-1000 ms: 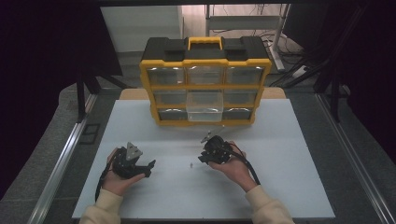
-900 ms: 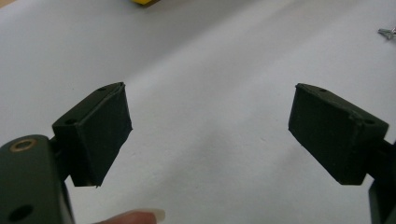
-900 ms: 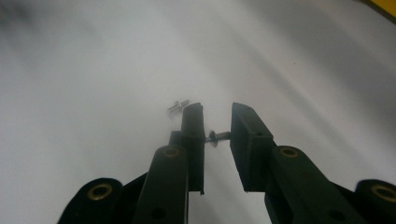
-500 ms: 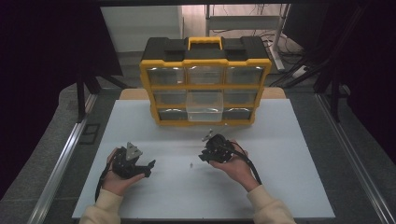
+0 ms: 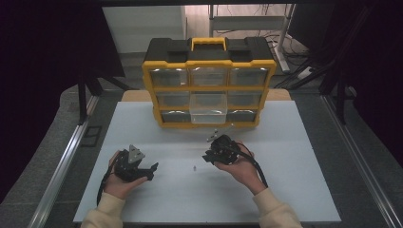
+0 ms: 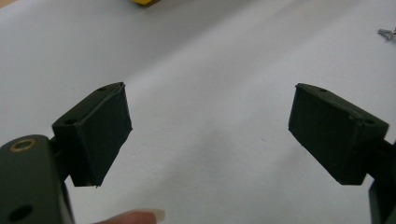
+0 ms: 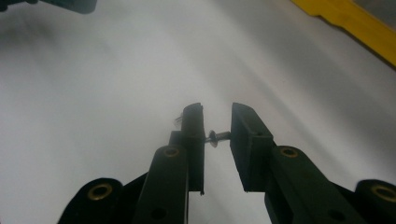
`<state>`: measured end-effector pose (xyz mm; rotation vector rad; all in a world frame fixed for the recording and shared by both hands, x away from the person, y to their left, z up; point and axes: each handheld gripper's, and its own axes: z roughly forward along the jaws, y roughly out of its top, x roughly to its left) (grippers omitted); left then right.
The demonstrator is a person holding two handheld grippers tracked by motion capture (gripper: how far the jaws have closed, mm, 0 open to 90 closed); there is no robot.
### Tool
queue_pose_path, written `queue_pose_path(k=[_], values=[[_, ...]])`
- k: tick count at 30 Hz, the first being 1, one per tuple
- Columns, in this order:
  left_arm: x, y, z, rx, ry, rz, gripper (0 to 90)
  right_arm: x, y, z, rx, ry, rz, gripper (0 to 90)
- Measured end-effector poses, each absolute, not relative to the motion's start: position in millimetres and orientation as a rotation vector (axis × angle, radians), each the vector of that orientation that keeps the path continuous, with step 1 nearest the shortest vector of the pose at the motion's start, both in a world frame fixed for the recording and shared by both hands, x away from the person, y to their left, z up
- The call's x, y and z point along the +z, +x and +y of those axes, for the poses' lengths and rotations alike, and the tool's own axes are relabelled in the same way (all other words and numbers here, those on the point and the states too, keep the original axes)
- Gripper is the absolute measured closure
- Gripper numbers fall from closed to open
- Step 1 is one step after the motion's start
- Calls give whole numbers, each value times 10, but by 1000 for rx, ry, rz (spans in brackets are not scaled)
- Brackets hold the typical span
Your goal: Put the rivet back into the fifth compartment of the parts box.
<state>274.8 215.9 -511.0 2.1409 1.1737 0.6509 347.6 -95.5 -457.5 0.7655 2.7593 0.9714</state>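
Observation:
In the right gripper view my right gripper is shut on a small metal screw, which spans the narrow gap between the two pads just above the white table. In the high view the right gripper is at table centre, in front of the organizer. A second small screw lies loose on the table between the hands; it also appears in the left gripper view as a screw at the top right. My left gripper rests at the left, its jaws wide open and empty.
A yellow and black organizer case with clear drawers stands upright at the back of the table. Its lower middle drawer sticks out a little. Metal rails run along both sides of the table.

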Motion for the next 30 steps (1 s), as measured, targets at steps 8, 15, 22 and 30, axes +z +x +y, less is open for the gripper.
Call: queue_pose_path(k=[8,15,22,30], values=[[-5108,2750,2164,652,2142,1173,135,-4480,3471,-996,1002,769,2745,754],[-5109,2753,2168,650,2135,1178,135,-4376,3463,-1038,1031,762,2723,754],[-5109,2753,2169,652,2136,1178,135,-4282,3454,-1083,1053,759,2700,754],[-5111,2753,2165,655,2140,1176,135,-4194,3447,-1135,1077,766,2681,754]])
